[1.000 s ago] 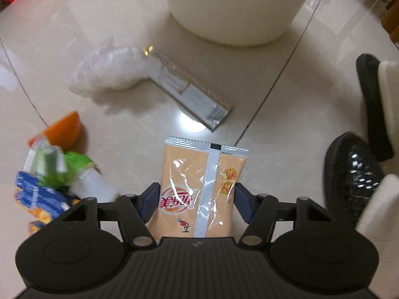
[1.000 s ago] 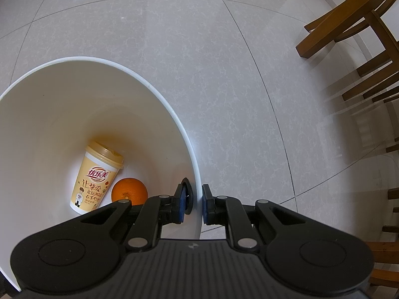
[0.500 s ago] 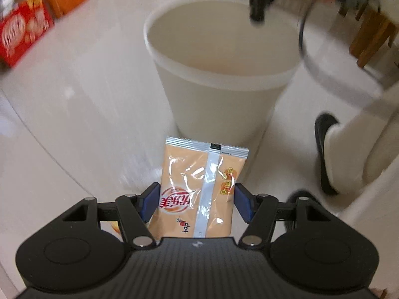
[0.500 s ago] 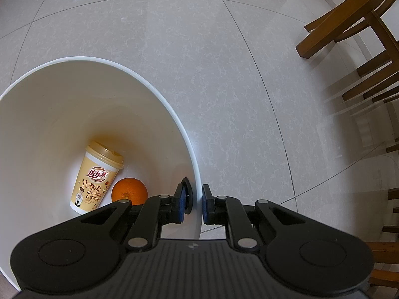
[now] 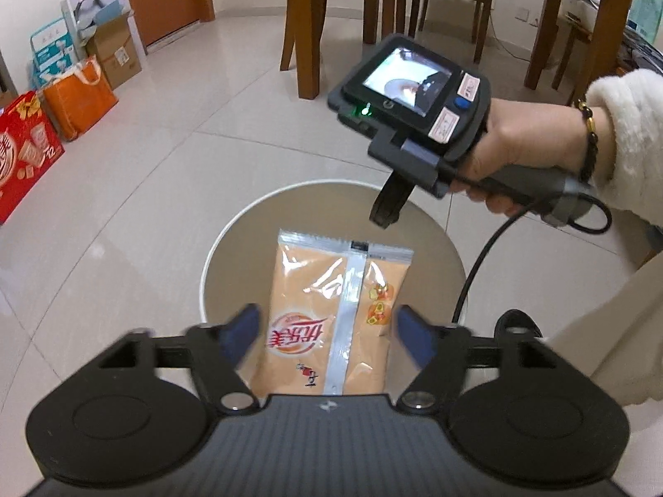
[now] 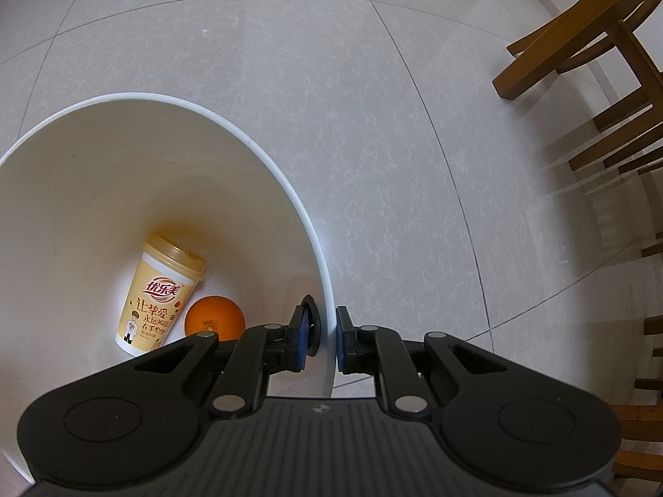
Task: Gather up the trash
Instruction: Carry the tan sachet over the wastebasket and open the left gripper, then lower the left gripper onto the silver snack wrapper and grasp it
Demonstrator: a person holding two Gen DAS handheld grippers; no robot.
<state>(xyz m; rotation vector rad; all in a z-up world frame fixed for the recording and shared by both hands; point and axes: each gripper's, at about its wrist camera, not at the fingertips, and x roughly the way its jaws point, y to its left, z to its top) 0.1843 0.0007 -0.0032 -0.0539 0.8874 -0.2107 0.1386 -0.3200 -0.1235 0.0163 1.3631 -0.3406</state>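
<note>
An orange snack packet (image 5: 315, 290) hangs between the fingers of my left gripper (image 5: 327, 323), right above the mouth of the white bin (image 5: 232, 240). The fingers are blurred and stand slightly clear of the packet's edges, so the gripper is open. My right gripper (image 6: 325, 331) is shut on the bin's rim (image 6: 248, 141), one finger inside the wall and one outside. In the left wrist view that right gripper (image 5: 385, 217) is held by a hand at the bin's far rim. In the bin lie a milk tea cup (image 6: 159, 290) and an orange (image 6: 214, 317).
Wooden chairs (image 5: 331, 20) and table legs stand behind the bin. Cardboard boxes, an orange bag (image 5: 78, 99) and a red box (image 5: 25, 153) line the left wall. A black shoe (image 5: 518, 323) is beside the bin. More chairs (image 6: 601, 41) stand to the right.
My left gripper rose from the littered floor to above the bin's mouth with the packet. Its fingers have just spread a little. The right gripper has stayed on the rim.
</note>
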